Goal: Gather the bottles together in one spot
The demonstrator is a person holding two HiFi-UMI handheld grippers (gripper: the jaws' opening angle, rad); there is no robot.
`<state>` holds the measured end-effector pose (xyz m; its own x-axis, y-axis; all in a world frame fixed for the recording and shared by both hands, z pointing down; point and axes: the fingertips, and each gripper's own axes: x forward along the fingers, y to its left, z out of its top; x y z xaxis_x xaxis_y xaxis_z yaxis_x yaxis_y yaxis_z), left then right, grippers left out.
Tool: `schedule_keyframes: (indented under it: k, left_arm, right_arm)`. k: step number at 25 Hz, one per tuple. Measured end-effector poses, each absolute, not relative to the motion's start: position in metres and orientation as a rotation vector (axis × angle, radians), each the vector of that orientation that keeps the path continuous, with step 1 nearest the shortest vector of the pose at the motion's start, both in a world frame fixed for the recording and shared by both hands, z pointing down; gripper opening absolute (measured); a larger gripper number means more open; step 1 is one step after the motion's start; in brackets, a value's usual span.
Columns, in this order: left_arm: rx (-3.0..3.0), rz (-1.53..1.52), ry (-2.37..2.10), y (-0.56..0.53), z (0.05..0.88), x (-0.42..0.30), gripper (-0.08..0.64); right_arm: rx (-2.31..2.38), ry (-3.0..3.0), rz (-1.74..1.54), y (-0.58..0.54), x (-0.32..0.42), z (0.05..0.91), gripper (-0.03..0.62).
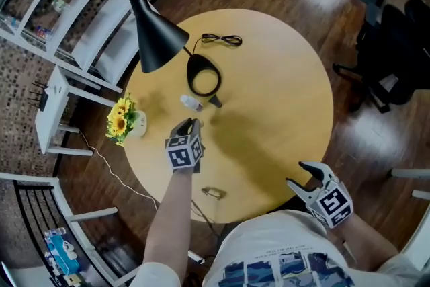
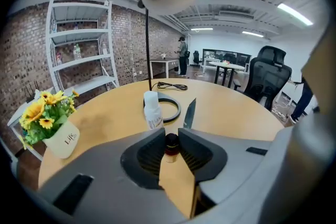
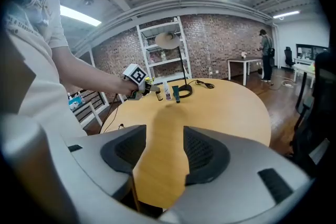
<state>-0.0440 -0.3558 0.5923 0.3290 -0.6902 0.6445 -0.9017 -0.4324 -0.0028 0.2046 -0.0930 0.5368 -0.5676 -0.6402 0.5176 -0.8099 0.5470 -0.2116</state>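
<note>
My left gripper (image 2: 169,136) is shut on a small brown bottle (image 2: 170,146) with a dark cap, holding it just above the round wooden table (image 1: 282,97). Right ahead of it stand a white bottle (image 2: 152,110) and a dark teal bottle (image 2: 189,114), close together by the lamp's ring base (image 2: 171,107). In the right gripper view the held brown bottle (image 3: 158,95), the white bottle (image 3: 167,91) and the teal bottle (image 3: 177,94) form a short row. My right gripper (image 1: 301,177) is open and empty at the table's near edge, far from the bottles.
A black lamp shade (image 1: 158,40) hangs over the table's far left, its cable (image 1: 222,39) lying beyond the base. A pot of sunflowers (image 1: 124,121) sits at the left edge. A white shelf unit (image 1: 60,3) and a black office chair (image 1: 393,70) stand around the table.
</note>
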Motion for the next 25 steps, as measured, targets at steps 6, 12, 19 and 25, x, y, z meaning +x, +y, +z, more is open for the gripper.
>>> schedule_keyframes:
  k: [6, 12, 19, 25]
  left_arm:
    - [2.192, 0.822, -1.441, -0.383, 0.631, -0.052, 0.078]
    - [2.21, 0.84, -1.45, -0.385, 0.635, -0.05, 0.086]
    - [2.24, 0.829, -1.527, -0.374, 0.605, -0.051, 0.222]
    - [2.237, 0.682, -1.628, -0.321, 0.536, -0.077, 0.224]
  right_arm:
    - [1.229, -2.368, 0.699, -0.089, 0.223, 0.556, 0.247]
    - [1.221, -2.358, 0.702, -0.088, 0.224, 0.553, 0.247]
    - [1.228, -2.415, 0.65, -0.092, 0.216, 0.543, 0.247]
    - [1.168, -2.471, 0.559, -0.087, 0.181, 0.523, 0.247]
